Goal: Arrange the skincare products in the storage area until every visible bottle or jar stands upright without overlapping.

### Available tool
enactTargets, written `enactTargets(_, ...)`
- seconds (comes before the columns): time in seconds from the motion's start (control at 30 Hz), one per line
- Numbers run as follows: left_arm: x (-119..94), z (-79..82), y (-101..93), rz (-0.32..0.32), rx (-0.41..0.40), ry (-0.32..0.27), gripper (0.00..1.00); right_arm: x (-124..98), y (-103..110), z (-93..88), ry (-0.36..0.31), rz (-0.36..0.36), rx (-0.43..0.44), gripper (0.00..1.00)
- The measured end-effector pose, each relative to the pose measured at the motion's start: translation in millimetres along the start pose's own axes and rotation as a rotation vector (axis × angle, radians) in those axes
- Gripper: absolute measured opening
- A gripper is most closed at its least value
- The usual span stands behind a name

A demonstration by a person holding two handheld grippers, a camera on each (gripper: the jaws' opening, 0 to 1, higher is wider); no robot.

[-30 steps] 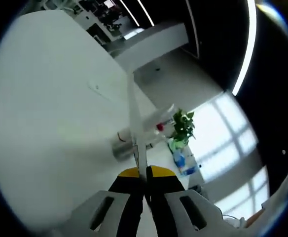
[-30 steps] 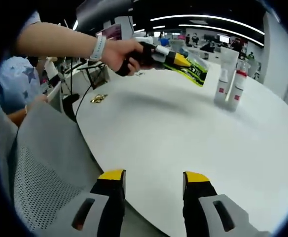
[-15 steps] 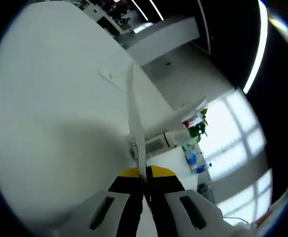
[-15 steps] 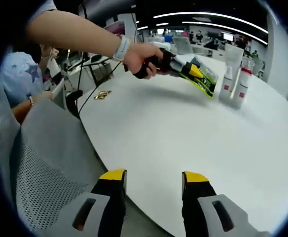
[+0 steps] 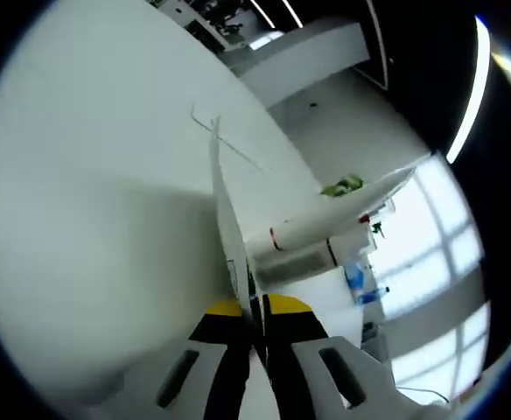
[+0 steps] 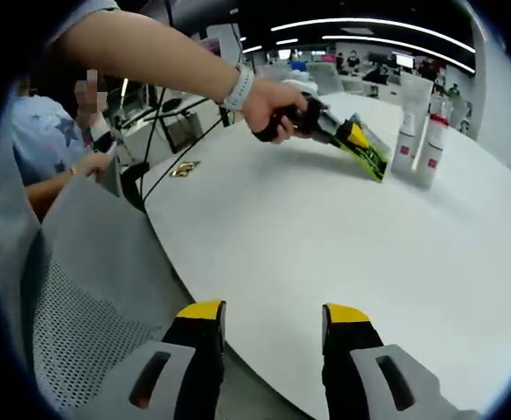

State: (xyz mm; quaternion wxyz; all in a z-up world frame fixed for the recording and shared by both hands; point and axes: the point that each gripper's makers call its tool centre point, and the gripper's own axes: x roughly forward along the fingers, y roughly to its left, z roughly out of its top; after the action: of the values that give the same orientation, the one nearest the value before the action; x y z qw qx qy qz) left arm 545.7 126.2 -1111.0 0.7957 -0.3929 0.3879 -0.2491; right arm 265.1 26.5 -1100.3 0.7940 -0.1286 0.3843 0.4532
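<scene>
Right gripper view: at far left a person in a pale blue star-print top point(image 6: 41, 140) sits beside a grey mesh chair back point(image 6: 72, 289). A small gold object point(image 6: 183, 168) lies on the round white table point(image 6: 343, 262) near its left edge. The right gripper point(image 6: 273, 319), black with yellow tips, hovers over the near table edge with jaws wide apart, holding nothing. Farther off, a hand point(image 6: 277, 109) wearing a white wristband holds the left gripper point(image 6: 353, 138), which is clamped on a flat green and white sachet point(image 6: 374, 157) angled down to the table. Just right of it stand a tall white tube point(image 6: 410, 105) and a white bottle with a red label point(image 6: 430, 144), both upright, close together.

Left gripper view: the jaws are closed on the sachet's thin edge point(image 5: 229, 236).
</scene>
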Motion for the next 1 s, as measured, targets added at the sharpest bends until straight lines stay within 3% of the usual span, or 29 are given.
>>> enactTargets(0.2, 2.6, 5.3, 3.8, 0.046, 0.048, 0.003, 0.02, -0.2, 0.2, -0.1, -0.002, 0.003, 0.010, 0.44)
enactTargets(0.37, 2.0, 9.2, 12.3, 0.137, 0.192, 0.050, 0.09, 0.2, 2.0, 0.0, -0.003, 0.010, 0.004, 0.44)
enactTargets(0.47, 1.0, 8.0, 13.6, 0.179, 0.288, 0.080, 0.21, 0.6, 4.4, 0.3, 0.000, 0.014, -0.014, 0.44)
enactTargets(0.5, 1.4, 9.0, 9.4, 0.161, 0.317, 0.080, 0.22, 0.7, 4.8, 0.6, -0.001, 0.015, -0.018, 0.44)
enactTargets(0.53, 0.2, 10.6, 14.8, 0.203, 0.352, 0.090, 0.23, 0.7, 4.9, 0.6, 0.000, 0.016, -0.020, 0.44)
enactTargets(0.7, -0.9, 11.6, 15.4, 0.241, 0.430, 0.108, 0.28, 0.5, 4.2, 0.7, 0.000, 0.017, -0.016, 0.44)
enactTargets(0.87, -4.7, 12.6, 21.6, 0.308, 0.564, 0.129, 0.36, 0.6, 5.2, 0.9, 0.001, 0.018, -0.030, 0.44)
enactTargets(1.0, -5.9, 11.5, 23.1, 0.323, 0.590, 0.141, 0.42, 0.6, 5.0, 0.8, 0.000, 0.018, -0.029, 0.44)
